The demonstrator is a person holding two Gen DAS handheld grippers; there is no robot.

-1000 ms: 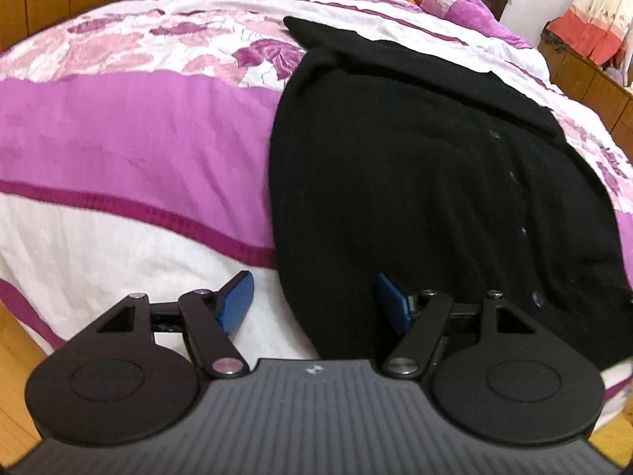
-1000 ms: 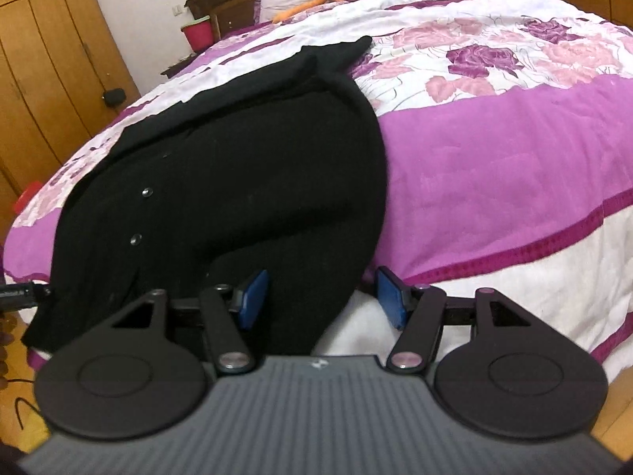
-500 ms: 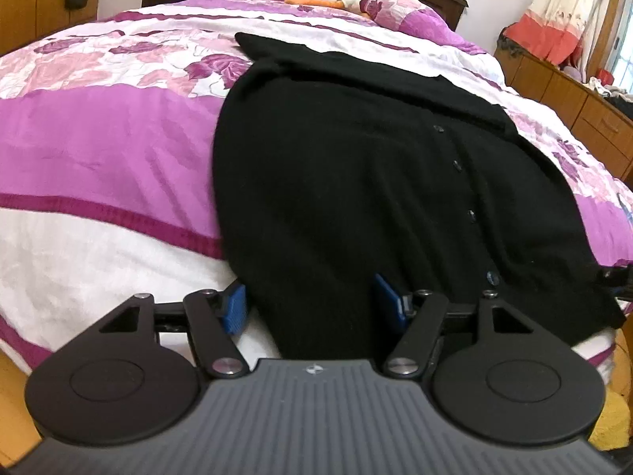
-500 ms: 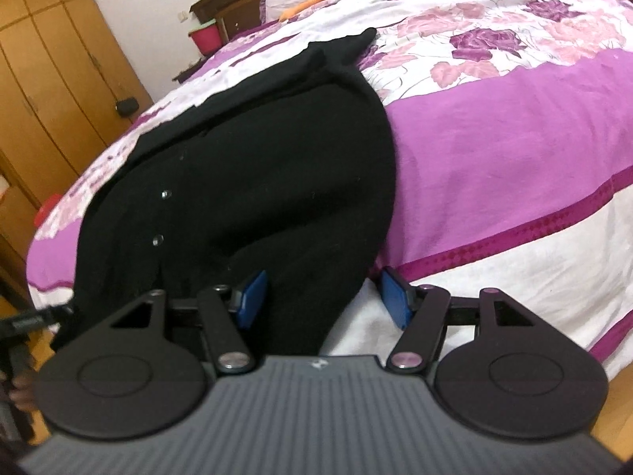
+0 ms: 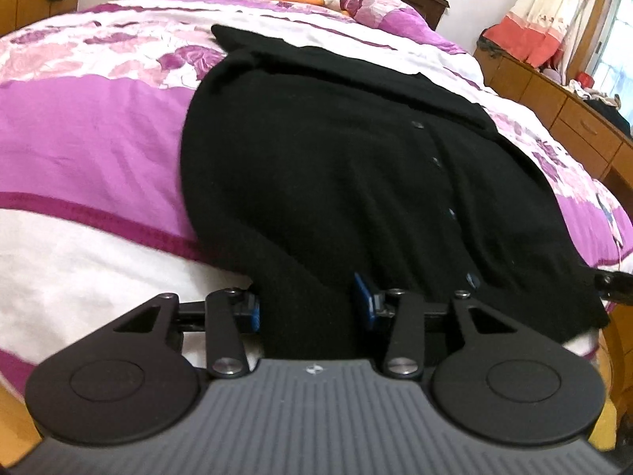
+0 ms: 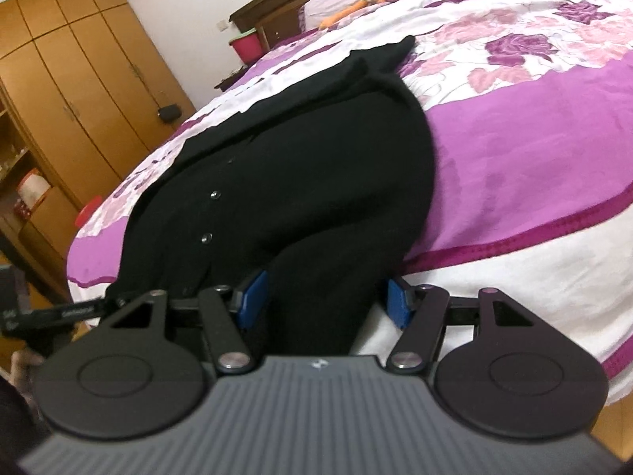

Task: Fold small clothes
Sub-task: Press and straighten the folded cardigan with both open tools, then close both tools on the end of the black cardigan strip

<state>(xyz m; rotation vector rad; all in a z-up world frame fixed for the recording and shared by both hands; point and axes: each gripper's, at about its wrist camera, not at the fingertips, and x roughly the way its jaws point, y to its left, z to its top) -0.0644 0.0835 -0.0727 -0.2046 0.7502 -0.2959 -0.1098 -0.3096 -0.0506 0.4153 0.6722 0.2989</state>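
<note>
The cardigan (image 5: 336, 166) lies on the bed (image 5: 91, 150); pillows (image 5: 372, 4) behind it; wardrobe (image 6: 71, 91) left.

The left tongs (image 5: 308, 303) have just been closing, and their blue pads (image 5: 363, 295) now sit tight against a bunched fold of the black cardigan (image 5: 336, 182), where a second ago the hem lay loose between wider jaws. In the left wrist view the cardigan has slid from the right toward the middle, so more of its button row shows. In the right wrist view the cardigan's (image 6: 316, 182) hem has bunched up and fills more of the gap between the right tongs (image 6: 324, 301).
</note>
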